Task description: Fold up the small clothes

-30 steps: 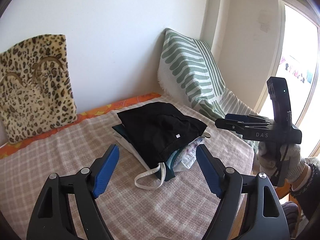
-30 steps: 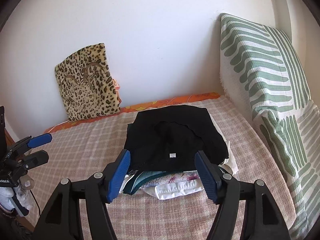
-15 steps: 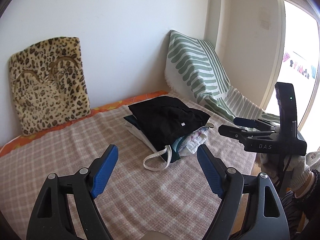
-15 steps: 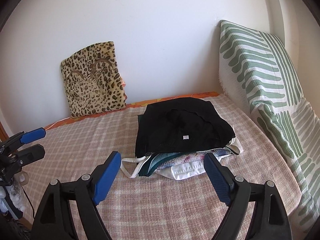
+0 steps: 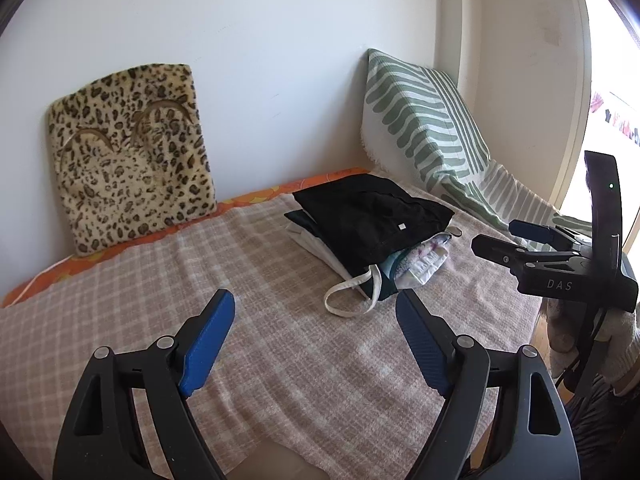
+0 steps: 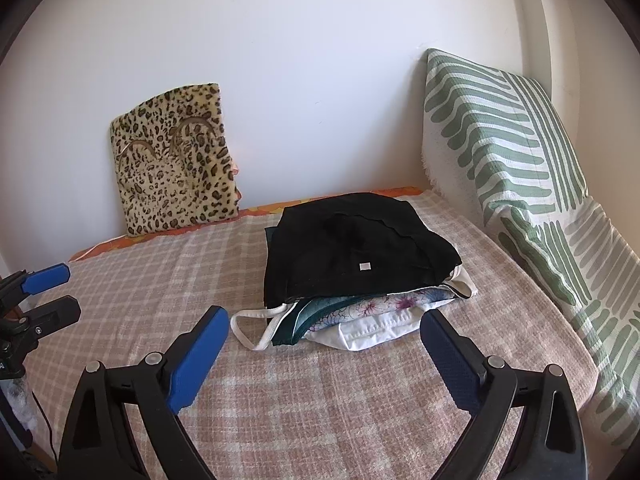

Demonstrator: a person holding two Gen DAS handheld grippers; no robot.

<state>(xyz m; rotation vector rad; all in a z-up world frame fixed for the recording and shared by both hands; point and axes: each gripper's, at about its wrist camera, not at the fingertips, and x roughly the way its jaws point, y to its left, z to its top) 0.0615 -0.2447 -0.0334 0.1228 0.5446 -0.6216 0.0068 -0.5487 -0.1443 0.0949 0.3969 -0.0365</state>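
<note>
stack of folded small clothes, black garment on top | far-right corner of bed | ahead of right gripper, nearer | left gripper | both wide, empty

left tongs spread wide, nothing between the blue pads, hovering over the checked blanket on the bed. stack of folded clothes sits ahead, black garment on top, white strap loop trailing out toward the camera. right tongs at the right edge, apart from the stack, parted, empty. leopard cushion leans on the wall, green striped pillow in the corner.
</note>
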